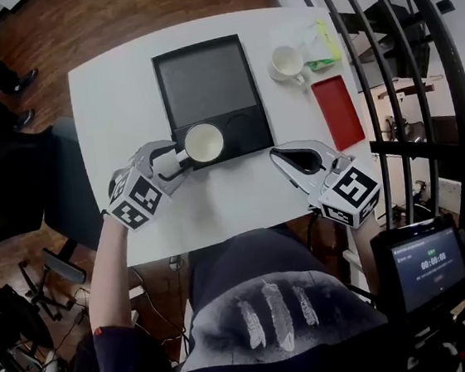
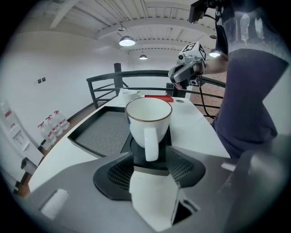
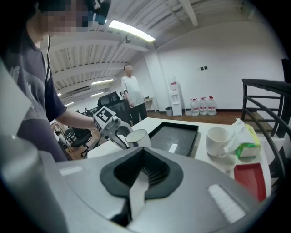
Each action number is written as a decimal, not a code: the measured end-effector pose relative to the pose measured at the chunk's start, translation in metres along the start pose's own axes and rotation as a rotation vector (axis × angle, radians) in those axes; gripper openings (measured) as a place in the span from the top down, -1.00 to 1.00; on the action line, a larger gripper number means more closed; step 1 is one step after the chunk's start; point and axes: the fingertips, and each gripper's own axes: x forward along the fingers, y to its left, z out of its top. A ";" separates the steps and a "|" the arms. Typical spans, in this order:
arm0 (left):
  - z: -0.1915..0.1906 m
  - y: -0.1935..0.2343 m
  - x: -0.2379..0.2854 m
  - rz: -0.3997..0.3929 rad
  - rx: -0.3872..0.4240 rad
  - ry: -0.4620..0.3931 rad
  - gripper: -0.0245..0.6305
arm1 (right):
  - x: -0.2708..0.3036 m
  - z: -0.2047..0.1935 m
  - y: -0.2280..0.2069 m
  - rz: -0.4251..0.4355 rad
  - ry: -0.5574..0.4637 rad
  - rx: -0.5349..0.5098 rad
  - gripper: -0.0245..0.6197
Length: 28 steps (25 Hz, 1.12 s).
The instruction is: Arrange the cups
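A white cup point(image 1: 203, 142) point(image 2: 148, 119) point(image 3: 137, 135) stands upright in the left round recess of the black tray point(image 1: 204, 80) point(image 2: 100, 132). Its handle point(image 2: 151, 143) points toward me and lies between the jaws of my left gripper point(image 1: 179, 156) point(image 2: 151, 157), which are open with a gap on each side of the handle. The right round recess point(image 1: 243, 130) is empty. A second white cup point(image 1: 288, 62) point(image 3: 217, 140) stands on the table at the back right. My right gripper point(image 1: 284, 160) point(image 3: 141, 175) hovers over the table's front right, shut and holding nothing.
A red flat box point(image 1: 337, 111) point(image 3: 249, 179) lies at the table's right edge, with a green and white packet point(image 1: 321, 46) point(image 3: 245, 145) behind it. A black railing point(image 1: 387, 80) curves past the right side. A person point(image 3: 131, 91) stands far off in the room.
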 end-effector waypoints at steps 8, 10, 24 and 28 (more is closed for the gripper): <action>0.000 0.001 0.004 0.037 0.023 0.000 0.18 | -0.003 0.001 -0.001 0.000 -0.002 0.010 0.91; 0.005 0.003 0.004 0.046 0.042 -0.005 0.19 | -0.001 0.001 -0.001 -0.003 0.000 0.012 0.91; 0.009 0.007 0.000 0.075 0.131 0.014 0.65 | -0.002 -0.003 -0.004 -0.016 0.006 0.022 0.91; 0.006 0.009 0.000 0.076 0.092 0.015 0.60 | -0.001 -0.004 -0.003 -0.013 0.007 0.019 0.91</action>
